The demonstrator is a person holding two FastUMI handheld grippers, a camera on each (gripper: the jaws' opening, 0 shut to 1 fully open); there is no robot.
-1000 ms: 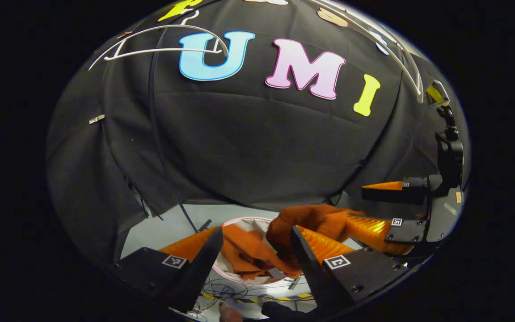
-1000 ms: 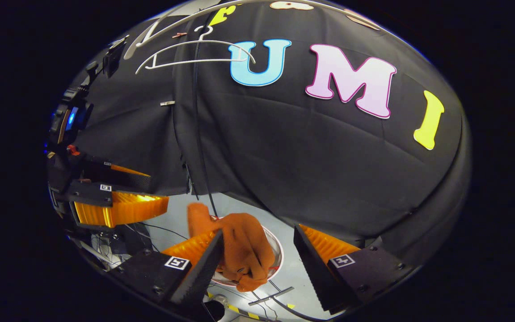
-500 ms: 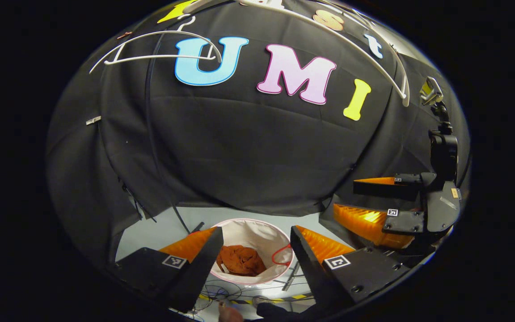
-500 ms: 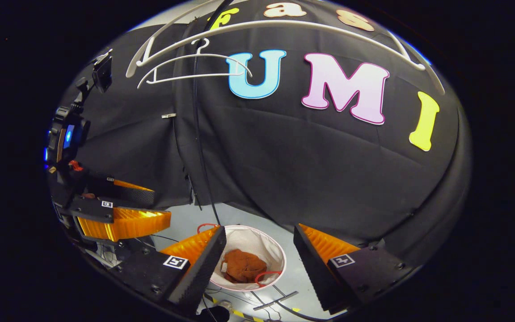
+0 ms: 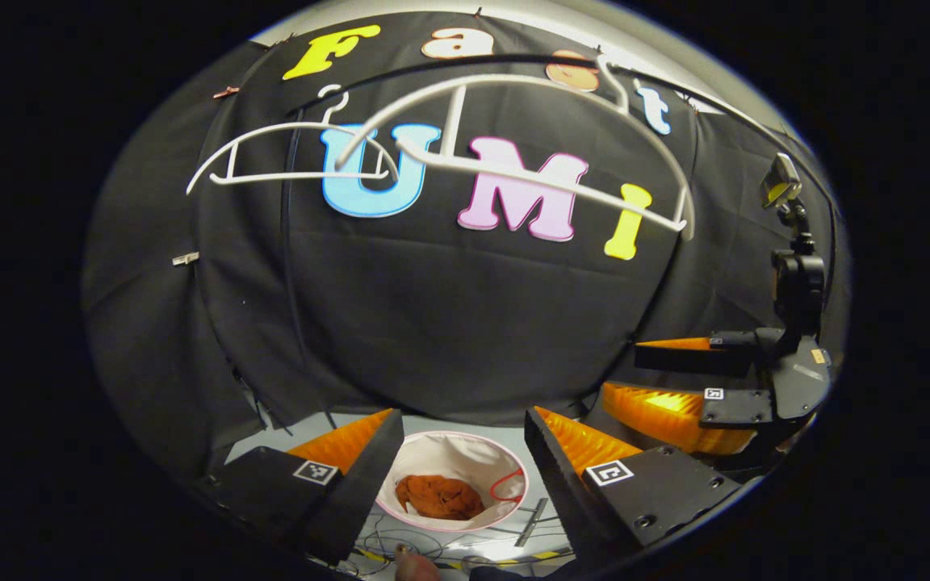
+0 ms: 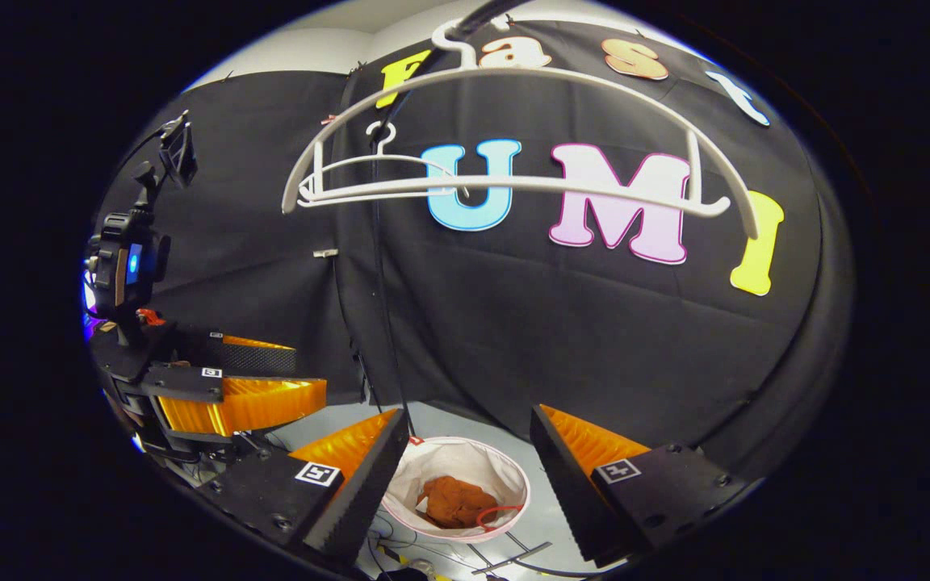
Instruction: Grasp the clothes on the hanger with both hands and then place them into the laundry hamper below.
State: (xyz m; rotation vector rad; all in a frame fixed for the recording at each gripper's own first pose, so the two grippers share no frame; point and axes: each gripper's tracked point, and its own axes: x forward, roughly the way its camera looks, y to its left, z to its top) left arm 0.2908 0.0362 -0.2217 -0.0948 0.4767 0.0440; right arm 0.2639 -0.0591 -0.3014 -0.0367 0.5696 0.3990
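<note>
1. On the floor below both tools: one round white fabric laundry hamper with a pink rim [image 5: 505,464] [image 6: 505,476], upright, mouth open upward. A red loop handle shows at its right rim in both views.
2. Inside the hamper, on its bottom: one crumpled rust-orange garment [image 5: 439,497] [image 6: 457,503], lying in a heap, touched by neither tool.
3. Left tool [image 5: 457,452]: fingers spread wide apart, nothing between them; the hamper and garment show through the gap, well below. In the right gripper view the same tool [image 6: 271,379] sits at the left edge, fingers parted and empty.
4. Right tool [image 6: 465,452]: fingers spread wide apart, nothing held; hamper visible between them, far beneath. In the left gripper view it [image 5: 659,371] appears at the right edge, likewise parted and empty.
5. Overhead, near: one large white plastic clothes hanger [image 5: 546,181] [image 6: 513,184], bare, hanging from a dark rail.
6. Farther back, to the left of it: a second, thinner white hanger [image 5: 295,153] [image 6: 368,165], also bare.
7. Floor beside the hamper: loose thin cables [image 5: 400,537] and a strip of yellow-black tape [image 5: 546,555].
</note>
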